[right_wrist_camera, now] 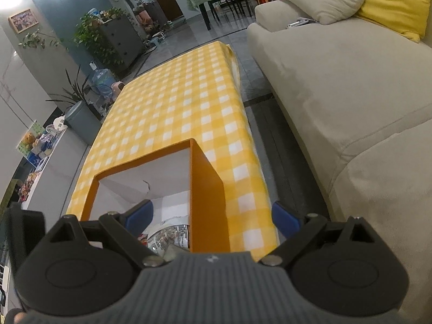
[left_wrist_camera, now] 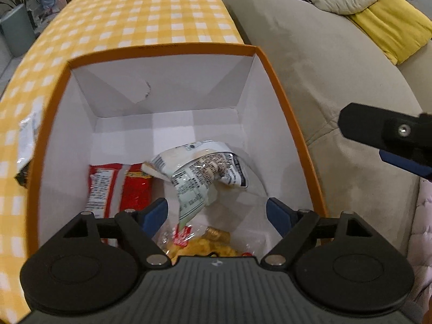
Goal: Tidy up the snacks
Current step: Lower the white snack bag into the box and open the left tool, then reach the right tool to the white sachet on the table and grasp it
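Left gripper (left_wrist_camera: 217, 213) nearest lens, poised over orange box (left_wrist_camera: 294, 124), jaws spread wide, nothing between pads. Below it inside box: white crumpled snack packet (left_wrist_camera: 199, 172) lying loose on box floor, red packet (left_wrist_camera: 118, 186) at left against wall, yellow snack bag (left_wrist_camera: 202, 245) at near edge, partly hidden by gripper body. Box sits on yellow checked tablecloth (left_wrist_camera: 151, 13). One more packet (left_wrist_camera: 28, 140) outside box, on cloth at left, blurred. Right gripper (right_wrist_camera: 213, 216) beside box's right wall, jaws apart, empty. Beige sofa (right_wrist_camera: 337, 94) to right.
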`<state>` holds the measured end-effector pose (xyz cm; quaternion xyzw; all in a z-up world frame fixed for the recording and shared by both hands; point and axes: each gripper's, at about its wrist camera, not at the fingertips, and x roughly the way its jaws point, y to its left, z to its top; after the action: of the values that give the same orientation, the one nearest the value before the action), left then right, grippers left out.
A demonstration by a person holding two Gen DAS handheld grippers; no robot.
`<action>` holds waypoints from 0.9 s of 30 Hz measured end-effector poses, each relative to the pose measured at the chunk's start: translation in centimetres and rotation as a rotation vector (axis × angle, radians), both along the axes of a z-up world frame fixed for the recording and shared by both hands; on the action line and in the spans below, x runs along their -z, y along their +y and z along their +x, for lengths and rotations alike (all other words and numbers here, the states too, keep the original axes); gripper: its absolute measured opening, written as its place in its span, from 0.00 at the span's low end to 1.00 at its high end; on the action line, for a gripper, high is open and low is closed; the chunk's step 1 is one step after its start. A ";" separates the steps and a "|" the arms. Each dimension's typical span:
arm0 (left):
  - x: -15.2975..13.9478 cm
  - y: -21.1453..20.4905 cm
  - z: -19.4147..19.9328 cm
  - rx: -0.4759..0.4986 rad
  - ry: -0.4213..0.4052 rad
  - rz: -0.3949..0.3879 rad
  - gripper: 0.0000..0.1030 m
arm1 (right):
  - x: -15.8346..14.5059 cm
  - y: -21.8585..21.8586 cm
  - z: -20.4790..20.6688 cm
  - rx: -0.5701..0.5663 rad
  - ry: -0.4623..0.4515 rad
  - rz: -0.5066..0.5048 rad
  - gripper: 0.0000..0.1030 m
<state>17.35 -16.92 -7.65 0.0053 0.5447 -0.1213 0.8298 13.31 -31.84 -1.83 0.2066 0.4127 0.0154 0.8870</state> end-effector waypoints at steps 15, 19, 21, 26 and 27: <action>-5.7 3.7 -2.5 -0.028 -0.058 0.051 0.94 | 0.3 1.6 0.2 -0.036 0.126 -0.030 0.89; -7.2 5.9 -3.7 -0.048 -0.078 0.039 0.94 | 0.5 3.2 0.6 -0.074 0.149 0.000 0.89; -7.9 7.1 -4.1 -0.062 -0.098 0.049 0.94 | 0.3 4.2 0.6 -0.090 0.141 0.000 0.89; -8.6 10.6 -4.8 -0.091 -0.102 0.040 0.94 | -1.1 7.5 0.3 -0.102 0.088 -0.092 0.89; -8.7 11.3 -4.8 -0.100 -0.104 0.035 0.94 | -1.6 8.3 0.1 -0.111 0.062 -0.116 0.89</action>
<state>12.52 -5.67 1.03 -0.0013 0.5025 -0.0698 0.8617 13.40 -23.51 -0.26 0.1320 0.4510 0.0340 0.8821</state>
